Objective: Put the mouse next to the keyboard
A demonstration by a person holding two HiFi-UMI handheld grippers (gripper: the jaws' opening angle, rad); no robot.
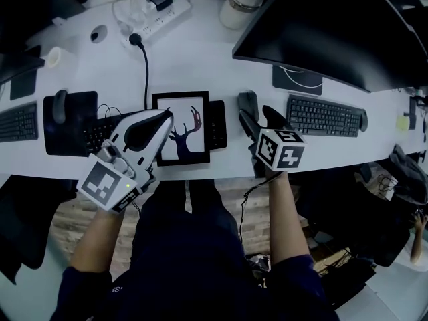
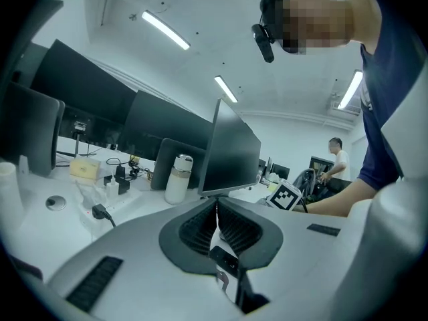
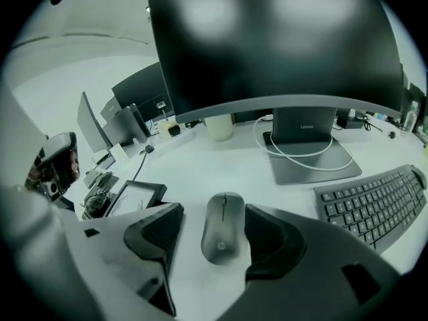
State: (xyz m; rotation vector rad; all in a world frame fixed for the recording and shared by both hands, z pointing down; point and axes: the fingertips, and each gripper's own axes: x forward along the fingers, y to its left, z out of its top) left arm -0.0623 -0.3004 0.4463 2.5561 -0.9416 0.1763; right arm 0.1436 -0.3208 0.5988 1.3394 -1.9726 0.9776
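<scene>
- The right tool stood with its jaws wide apart and pointed steeply down at the worktop.
- The mouse lay flat on the worktop between those jaws; a clear gap showed on its left side, and neither pad pressed it.
- The keyboard sat to the mouse's right, near but not touching, below the large monitor.
- The left tool was closed, pads together with nothing between them, held over the framed deer picture.
</scene>
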